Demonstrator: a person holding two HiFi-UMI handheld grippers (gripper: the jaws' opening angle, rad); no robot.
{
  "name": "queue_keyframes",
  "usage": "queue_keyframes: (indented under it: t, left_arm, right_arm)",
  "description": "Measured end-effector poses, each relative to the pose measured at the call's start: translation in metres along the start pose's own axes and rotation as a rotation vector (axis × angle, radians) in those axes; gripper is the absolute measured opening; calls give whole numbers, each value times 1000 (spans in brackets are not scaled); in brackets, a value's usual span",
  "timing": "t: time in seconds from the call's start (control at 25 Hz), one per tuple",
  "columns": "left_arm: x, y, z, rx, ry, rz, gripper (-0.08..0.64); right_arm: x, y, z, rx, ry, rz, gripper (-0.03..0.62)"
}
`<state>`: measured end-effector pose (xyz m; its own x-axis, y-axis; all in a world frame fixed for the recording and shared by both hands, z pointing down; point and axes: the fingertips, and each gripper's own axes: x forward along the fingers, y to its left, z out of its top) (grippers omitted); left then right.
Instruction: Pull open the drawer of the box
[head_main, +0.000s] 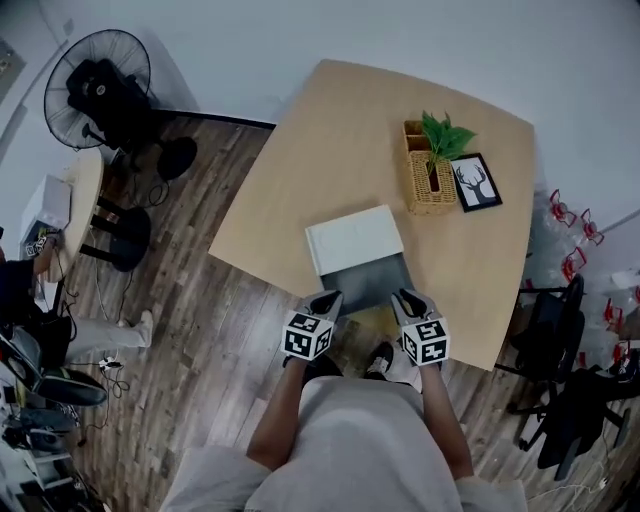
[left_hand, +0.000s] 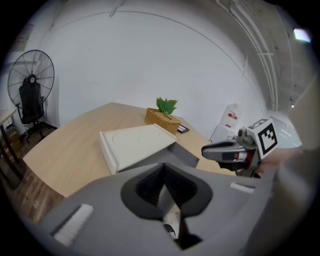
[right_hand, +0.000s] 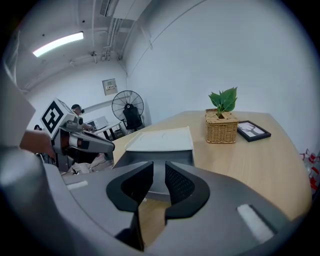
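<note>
A flat white box (head_main: 354, 238) lies on the light wooden table (head_main: 300, 180), and its grey drawer (head_main: 368, 282) is slid out toward me. My left gripper (head_main: 327, 301) hovers at the drawer's front left corner; in the left gripper view its pads (left_hand: 159, 189) meet with nothing held, and the box (left_hand: 134, 143) and drawer (left_hand: 182, 156) lie ahead. My right gripper (head_main: 406, 298) is at the front right corner. Its pads (right_hand: 179, 184) stand a narrow gap apart, and the drawer's front wall (right_hand: 159, 175) shows through the gap without being held. The box (right_hand: 161, 139) sits behind it.
A wicker basket (head_main: 428, 178) with a green plant (head_main: 445, 135) and a framed deer picture (head_main: 476, 182) stand behind the box. The table's near edge runs just under the grippers. A fan (head_main: 98, 78) and chairs stand on the wooden floor at the left.
</note>
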<state>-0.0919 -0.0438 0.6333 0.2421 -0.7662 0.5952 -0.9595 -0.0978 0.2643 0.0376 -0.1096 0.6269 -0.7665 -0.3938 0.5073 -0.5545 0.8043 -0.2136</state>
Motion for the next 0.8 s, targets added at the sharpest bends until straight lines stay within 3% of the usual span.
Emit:
queue_keyframes:
  t: [0.28,0.8]
  left_arm:
    - [-16,-15,-9,-50,-63,92,54]
    - [-35,-32,-16,-41,-60,143,54]
  right_arm:
    - [-14,2,-13,-40,4,54,74]
    - [-32,9,-10,-50,-25,88,74]
